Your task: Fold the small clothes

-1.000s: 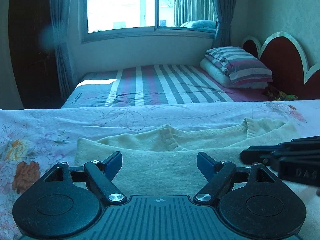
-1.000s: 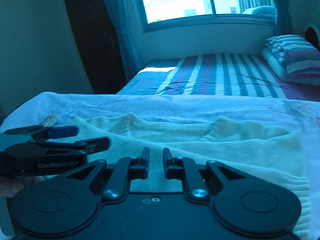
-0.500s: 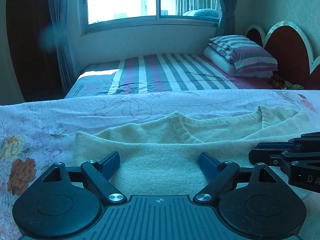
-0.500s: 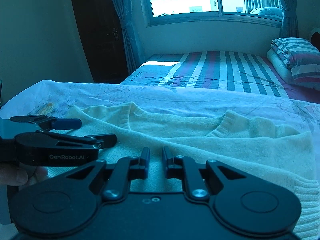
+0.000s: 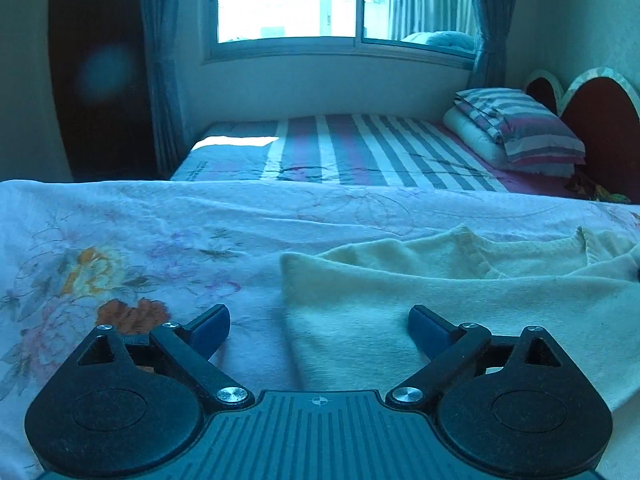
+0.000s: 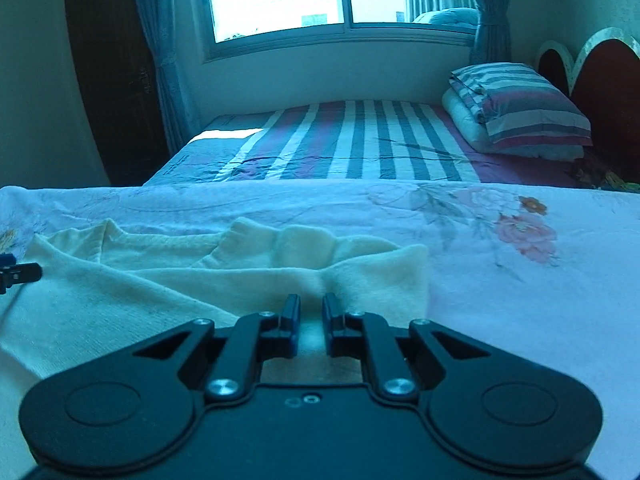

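Observation:
A cream knitted sweater lies flat on a floral sheet, collar away from me. My left gripper is open, its fingers astride the sweater's left edge, just above the cloth. In the right wrist view the sweater fills the lower left, its right edge near the middle. My right gripper has its jaws nearly together with a narrow gap and nothing between them, over the sweater's right part. The left gripper's tip shows at the far left.
The floral sheet covers the work surface. Behind it stands a bed with a striped sheet, striped pillows and a red headboard. A window with curtains and a dark wardrobe lie beyond.
The two grippers have moved apart: the left one to the sweater's left edge, the right one to its right side. The right gripper has left the left wrist view.

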